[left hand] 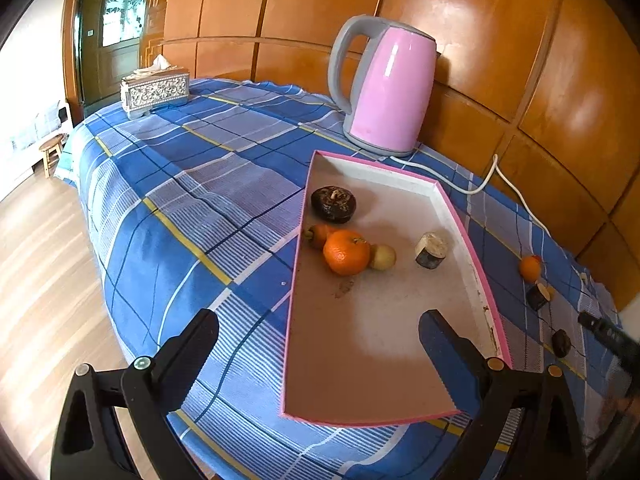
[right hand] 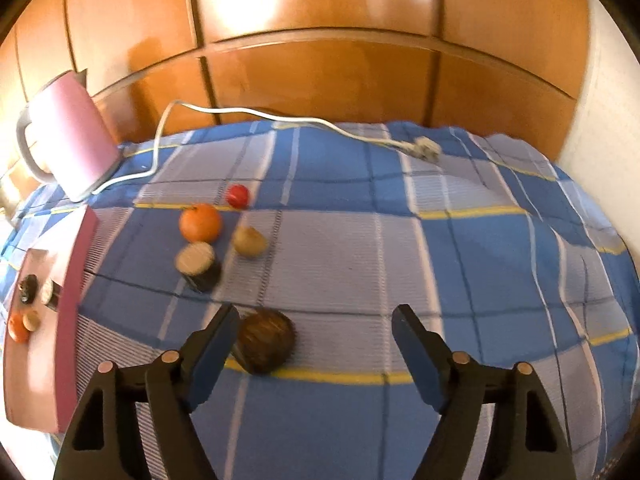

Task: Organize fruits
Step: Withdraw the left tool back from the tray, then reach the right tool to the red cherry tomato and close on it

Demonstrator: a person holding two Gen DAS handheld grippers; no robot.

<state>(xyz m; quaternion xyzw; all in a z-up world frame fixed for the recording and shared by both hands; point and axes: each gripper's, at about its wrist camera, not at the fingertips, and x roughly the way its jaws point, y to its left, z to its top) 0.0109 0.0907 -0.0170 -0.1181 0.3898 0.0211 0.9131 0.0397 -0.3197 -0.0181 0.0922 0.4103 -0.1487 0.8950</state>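
A pink-rimmed tray [left hand: 400, 368] lies on the blue plaid cloth and holds a dark water chestnut [left hand: 333, 204], an orange [left hand: 346, 252], a small carrot-like piece [left hand: 318, 235], a pale round fruit [left hand: 383, 257] and a cut dark-skinned chunk [left hand: 430, 250]. My left gripper [left hand: 320, 340] is open and empty over the tray's near end. My right gripper [right hand: 316, 334] is open, just above the cloth, with a brown water chestnut [right hand: 265, 340] beside its left finger [right hand: 212, 344]. Farther off lie a cut chunk [right hand: 198, 266], an orange [right hand: 200, 222], a pale fruit [right hand: 250, 241] and a red fruit [right hand: 238, 195].
A pink kettle [left hand: 390, 88] stands behind the tray, its white cord [right hand: 248, 114] trailing across the cloth to a plug [right hand: 424, 147]. A tissue box [left hand: 155, 90] sits at the far left corner. Wooden panels back the table; the floor drops off at the left.
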